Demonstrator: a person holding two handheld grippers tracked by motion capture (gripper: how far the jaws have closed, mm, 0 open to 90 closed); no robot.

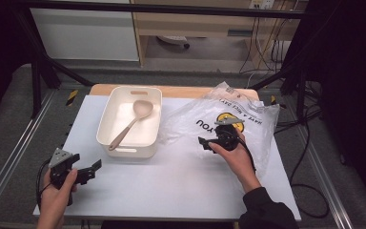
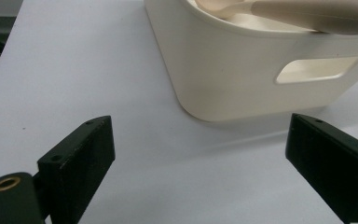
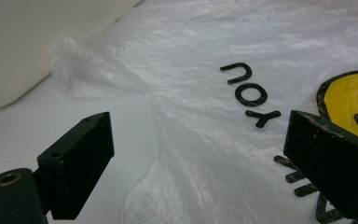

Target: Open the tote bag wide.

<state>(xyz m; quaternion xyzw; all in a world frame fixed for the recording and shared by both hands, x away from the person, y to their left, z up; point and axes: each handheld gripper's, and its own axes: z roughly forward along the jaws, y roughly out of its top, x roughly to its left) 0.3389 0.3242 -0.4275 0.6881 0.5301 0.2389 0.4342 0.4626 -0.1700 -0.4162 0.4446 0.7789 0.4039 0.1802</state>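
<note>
The right gripper hovered open over the plastic bag. The left gripper was open too. The thin film could slip away if pinched shallowly.

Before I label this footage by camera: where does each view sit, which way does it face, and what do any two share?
High view: fixed above the person's side, looking forward and down on the table; both forearms, left gripper, right gripper.
Left gripper view: rides the left gripper, facing the cream bin holding a spoon; its open jaws.
Right gripper view: rides the right gripper, facing the plastic bag; its open jaws.
Shared: the bin's wall appears in both gripper views.
</note>
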